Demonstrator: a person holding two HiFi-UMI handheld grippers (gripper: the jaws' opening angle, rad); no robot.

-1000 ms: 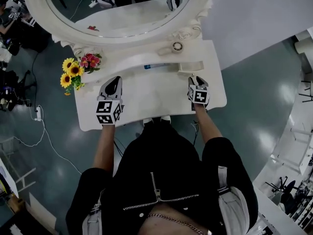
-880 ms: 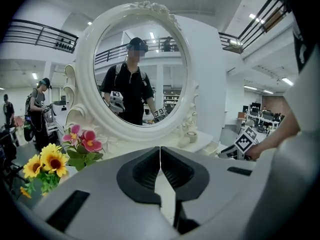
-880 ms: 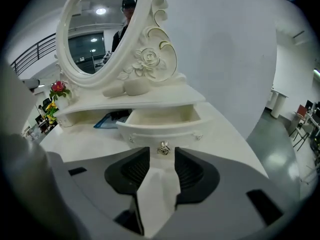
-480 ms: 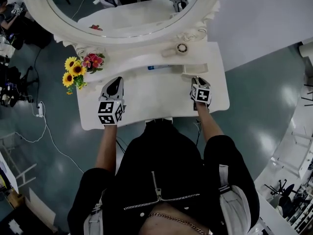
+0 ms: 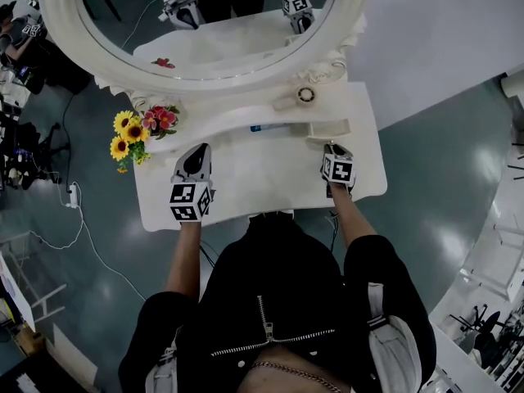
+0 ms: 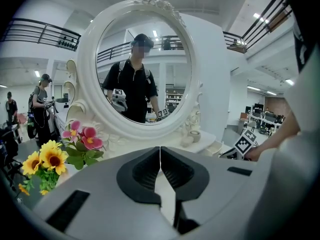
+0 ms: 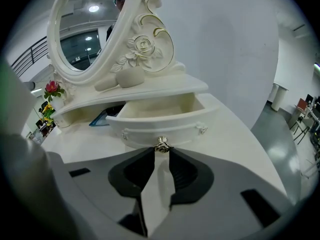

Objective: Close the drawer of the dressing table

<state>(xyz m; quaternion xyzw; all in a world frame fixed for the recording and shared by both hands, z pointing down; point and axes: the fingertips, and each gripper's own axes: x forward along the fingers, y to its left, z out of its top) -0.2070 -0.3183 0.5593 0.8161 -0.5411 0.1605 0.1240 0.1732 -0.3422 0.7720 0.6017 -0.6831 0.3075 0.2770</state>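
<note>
Dressing table: white and carved, seen from above, with a person standing at its front edge.
Mirror: a large oval in a thick white frame at the back.
Worktop: white with a curved front, and a low shelf along its back.
Drawer: under the shelf's right end, pulled out and open.
Left gripper: over the worktop's left side, fingers closed against each other.
Right gripper: just in front of the drawer, fingers closing, with the knob between their tips.
Flowers: yellow and pink, at the table's left end beside the mirror frame.
Knob: small and metallic, at the centre of the drawer front.
</note>
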